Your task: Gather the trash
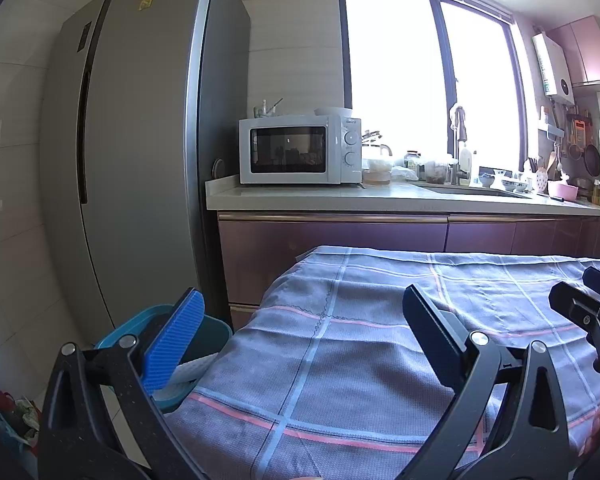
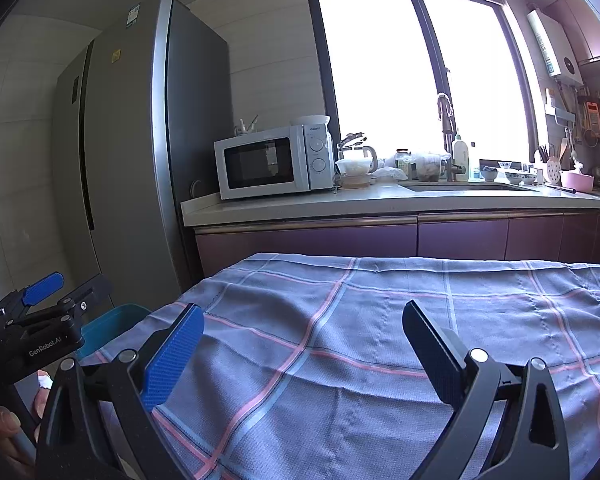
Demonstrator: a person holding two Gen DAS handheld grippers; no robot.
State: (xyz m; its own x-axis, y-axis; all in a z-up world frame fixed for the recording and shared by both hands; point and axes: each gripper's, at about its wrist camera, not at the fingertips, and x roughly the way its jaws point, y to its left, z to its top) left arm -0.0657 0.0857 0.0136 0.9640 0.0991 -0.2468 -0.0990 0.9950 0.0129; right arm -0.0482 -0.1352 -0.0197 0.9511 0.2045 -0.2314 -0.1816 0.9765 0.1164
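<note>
Both tools hang over the table w/ nothing in them: left gripper (image 1: 300, 340) has its jaws spread wide, empty; right gripper (image 2: 304, 344) likewise released and empty. Trash itself: none visible on the grey-blue checked tablecloth w/ pink and pale-blue lines (image 1: 380, 320), bare in both views. The only candidate is something white lying in the teal plastic bin (image 1: 216, 336) on the floor at the table's left corner, just beside the tall grey double-door fridge (image 1: 140, 160); can't tell what it is, as the left tool's blue pad hides part of it. Risks, as I judge them: a low finger could snag the loose, wrinkled cloth and drag it off the edge; the two tools sit near each other, so they could knock if both swing toward the bin; a sweep left could tip the bin, since it stands tight to the table corner. Some coloured clutter lies on the floor bottom-left, too blurred to name. Count: 2 grippers, 1 bin, 1 cloth, 1 fridge, 1 white microwave (image 2: 272, 164) on the counter, 0 clear trash pcs on the table.
</note>
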